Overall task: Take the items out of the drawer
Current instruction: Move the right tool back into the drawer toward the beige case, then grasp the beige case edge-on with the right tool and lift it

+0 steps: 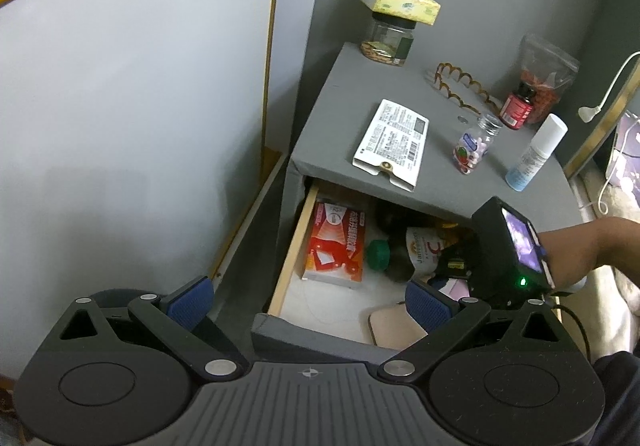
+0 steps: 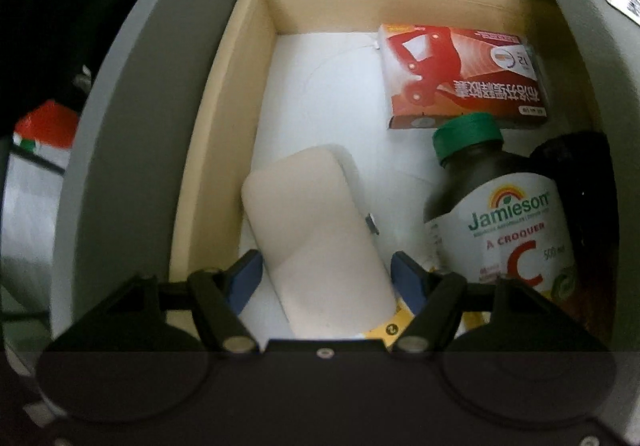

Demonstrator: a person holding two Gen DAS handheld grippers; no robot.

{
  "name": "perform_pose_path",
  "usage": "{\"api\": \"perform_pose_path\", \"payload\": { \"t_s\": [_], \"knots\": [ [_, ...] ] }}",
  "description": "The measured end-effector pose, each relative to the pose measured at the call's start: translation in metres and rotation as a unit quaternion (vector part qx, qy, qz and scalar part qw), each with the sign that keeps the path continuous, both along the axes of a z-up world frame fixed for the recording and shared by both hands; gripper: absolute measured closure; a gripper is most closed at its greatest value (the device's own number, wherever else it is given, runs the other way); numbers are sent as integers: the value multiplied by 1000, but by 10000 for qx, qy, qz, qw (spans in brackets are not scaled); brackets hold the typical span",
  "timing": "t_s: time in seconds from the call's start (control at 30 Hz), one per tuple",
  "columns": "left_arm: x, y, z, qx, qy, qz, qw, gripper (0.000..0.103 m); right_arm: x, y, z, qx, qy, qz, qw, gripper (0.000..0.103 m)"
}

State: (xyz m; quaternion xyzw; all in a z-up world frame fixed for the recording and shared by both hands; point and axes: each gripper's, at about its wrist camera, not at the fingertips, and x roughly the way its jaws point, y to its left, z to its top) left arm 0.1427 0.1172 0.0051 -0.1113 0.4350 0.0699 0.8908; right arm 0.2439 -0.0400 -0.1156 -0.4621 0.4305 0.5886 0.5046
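The open drawer (image 2: 224,118) of a grey nightstand holds a red and white medicine box (image 2: 460,74), a dark Jamieson vitamin bottle (image 2: 508,214) with a green cap, a black item beside it and a pale beige rounded case (image 2: 316,242). My right gripper (image 2: 324,278) is inside the drawer, open, with its blue pads on either side of the beige case; I cannot tell if they touch it. In the left wrist view the right gripper's body (image 1: 504,250) reaches into the drawer (image 1: 292,246). My left gripper (image 1: 308,302) is open and empty above the drawer's front.
The nightstand top (image 1: 332,114) carries a white flat package (image 1: 394,142), a pill jar (image 1: 476,144), a red bottle (image 1: 518,106), a white spray bottle (image 1: 536,152), a snack bag, a hair comb and a tissue box on a jar (image 1: 392,26). A white wall panel is on the left.
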Motion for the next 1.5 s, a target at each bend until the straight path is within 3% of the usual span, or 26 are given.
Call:
{"api": "perform_pose_path", "payload": {
  "t_s": [0.17,0.33,0.47,0.57,0.67,0.8,0.97,1.03,1.17,1.27,1.33,1.37,1.5],
  "knots": [
    [-2,0,0,22,-10,7,10000,2,6,-10,2,-254,51,-545,9982,42],
    [-2,-2,2,48,-51,-25,10000,2,31,-43,10,-350,471,-2013,9778,42],
    [-3,-5,1,44,-27,-71,10000,2,52,-81,23,4,957,-3219,9419,42],
    [-3,-8,0,63,-8,-108,9999,2,64,-113,37,437,1360,-4023,9043,42],
    [-3,-10,-1,74,6,-138,9999,2,67,-129,46,652,1418,-4361,8863,42],
    [-2,-15,-3,99,50,-226,9997,2,59,-130,49,688,752,-4263,8988,40],
    [-5,-14,-2,105,34,-204,9997,2,73,-146,47,1118,1221,-4632,8706,38],
    [-5,-14,-2,109,32,-197,9997,2,66,-143,31,981,1130,-4648,8727,38],
    [-4,-15,-2,110,29,-225,9997,2,48,-135,14,515,857,-4408,8920,37],
    [-4,-16,-2,114,33,-240,9996,2,46,-131,3,437,774,-4349,8961,23],
    [-3,-16,-2,105,32,-242,9996,2,40,-122,0,325,528,-4112,9094,32],
    [-3,-16,-2,102,32,-242,9997,2,38,-118,0,227,382,-4013,9149,45],
    [-3,-14,-1,100,16,-211,9997,2,34,-113,11,84,544,-3750,9254,46]
  ]
}}
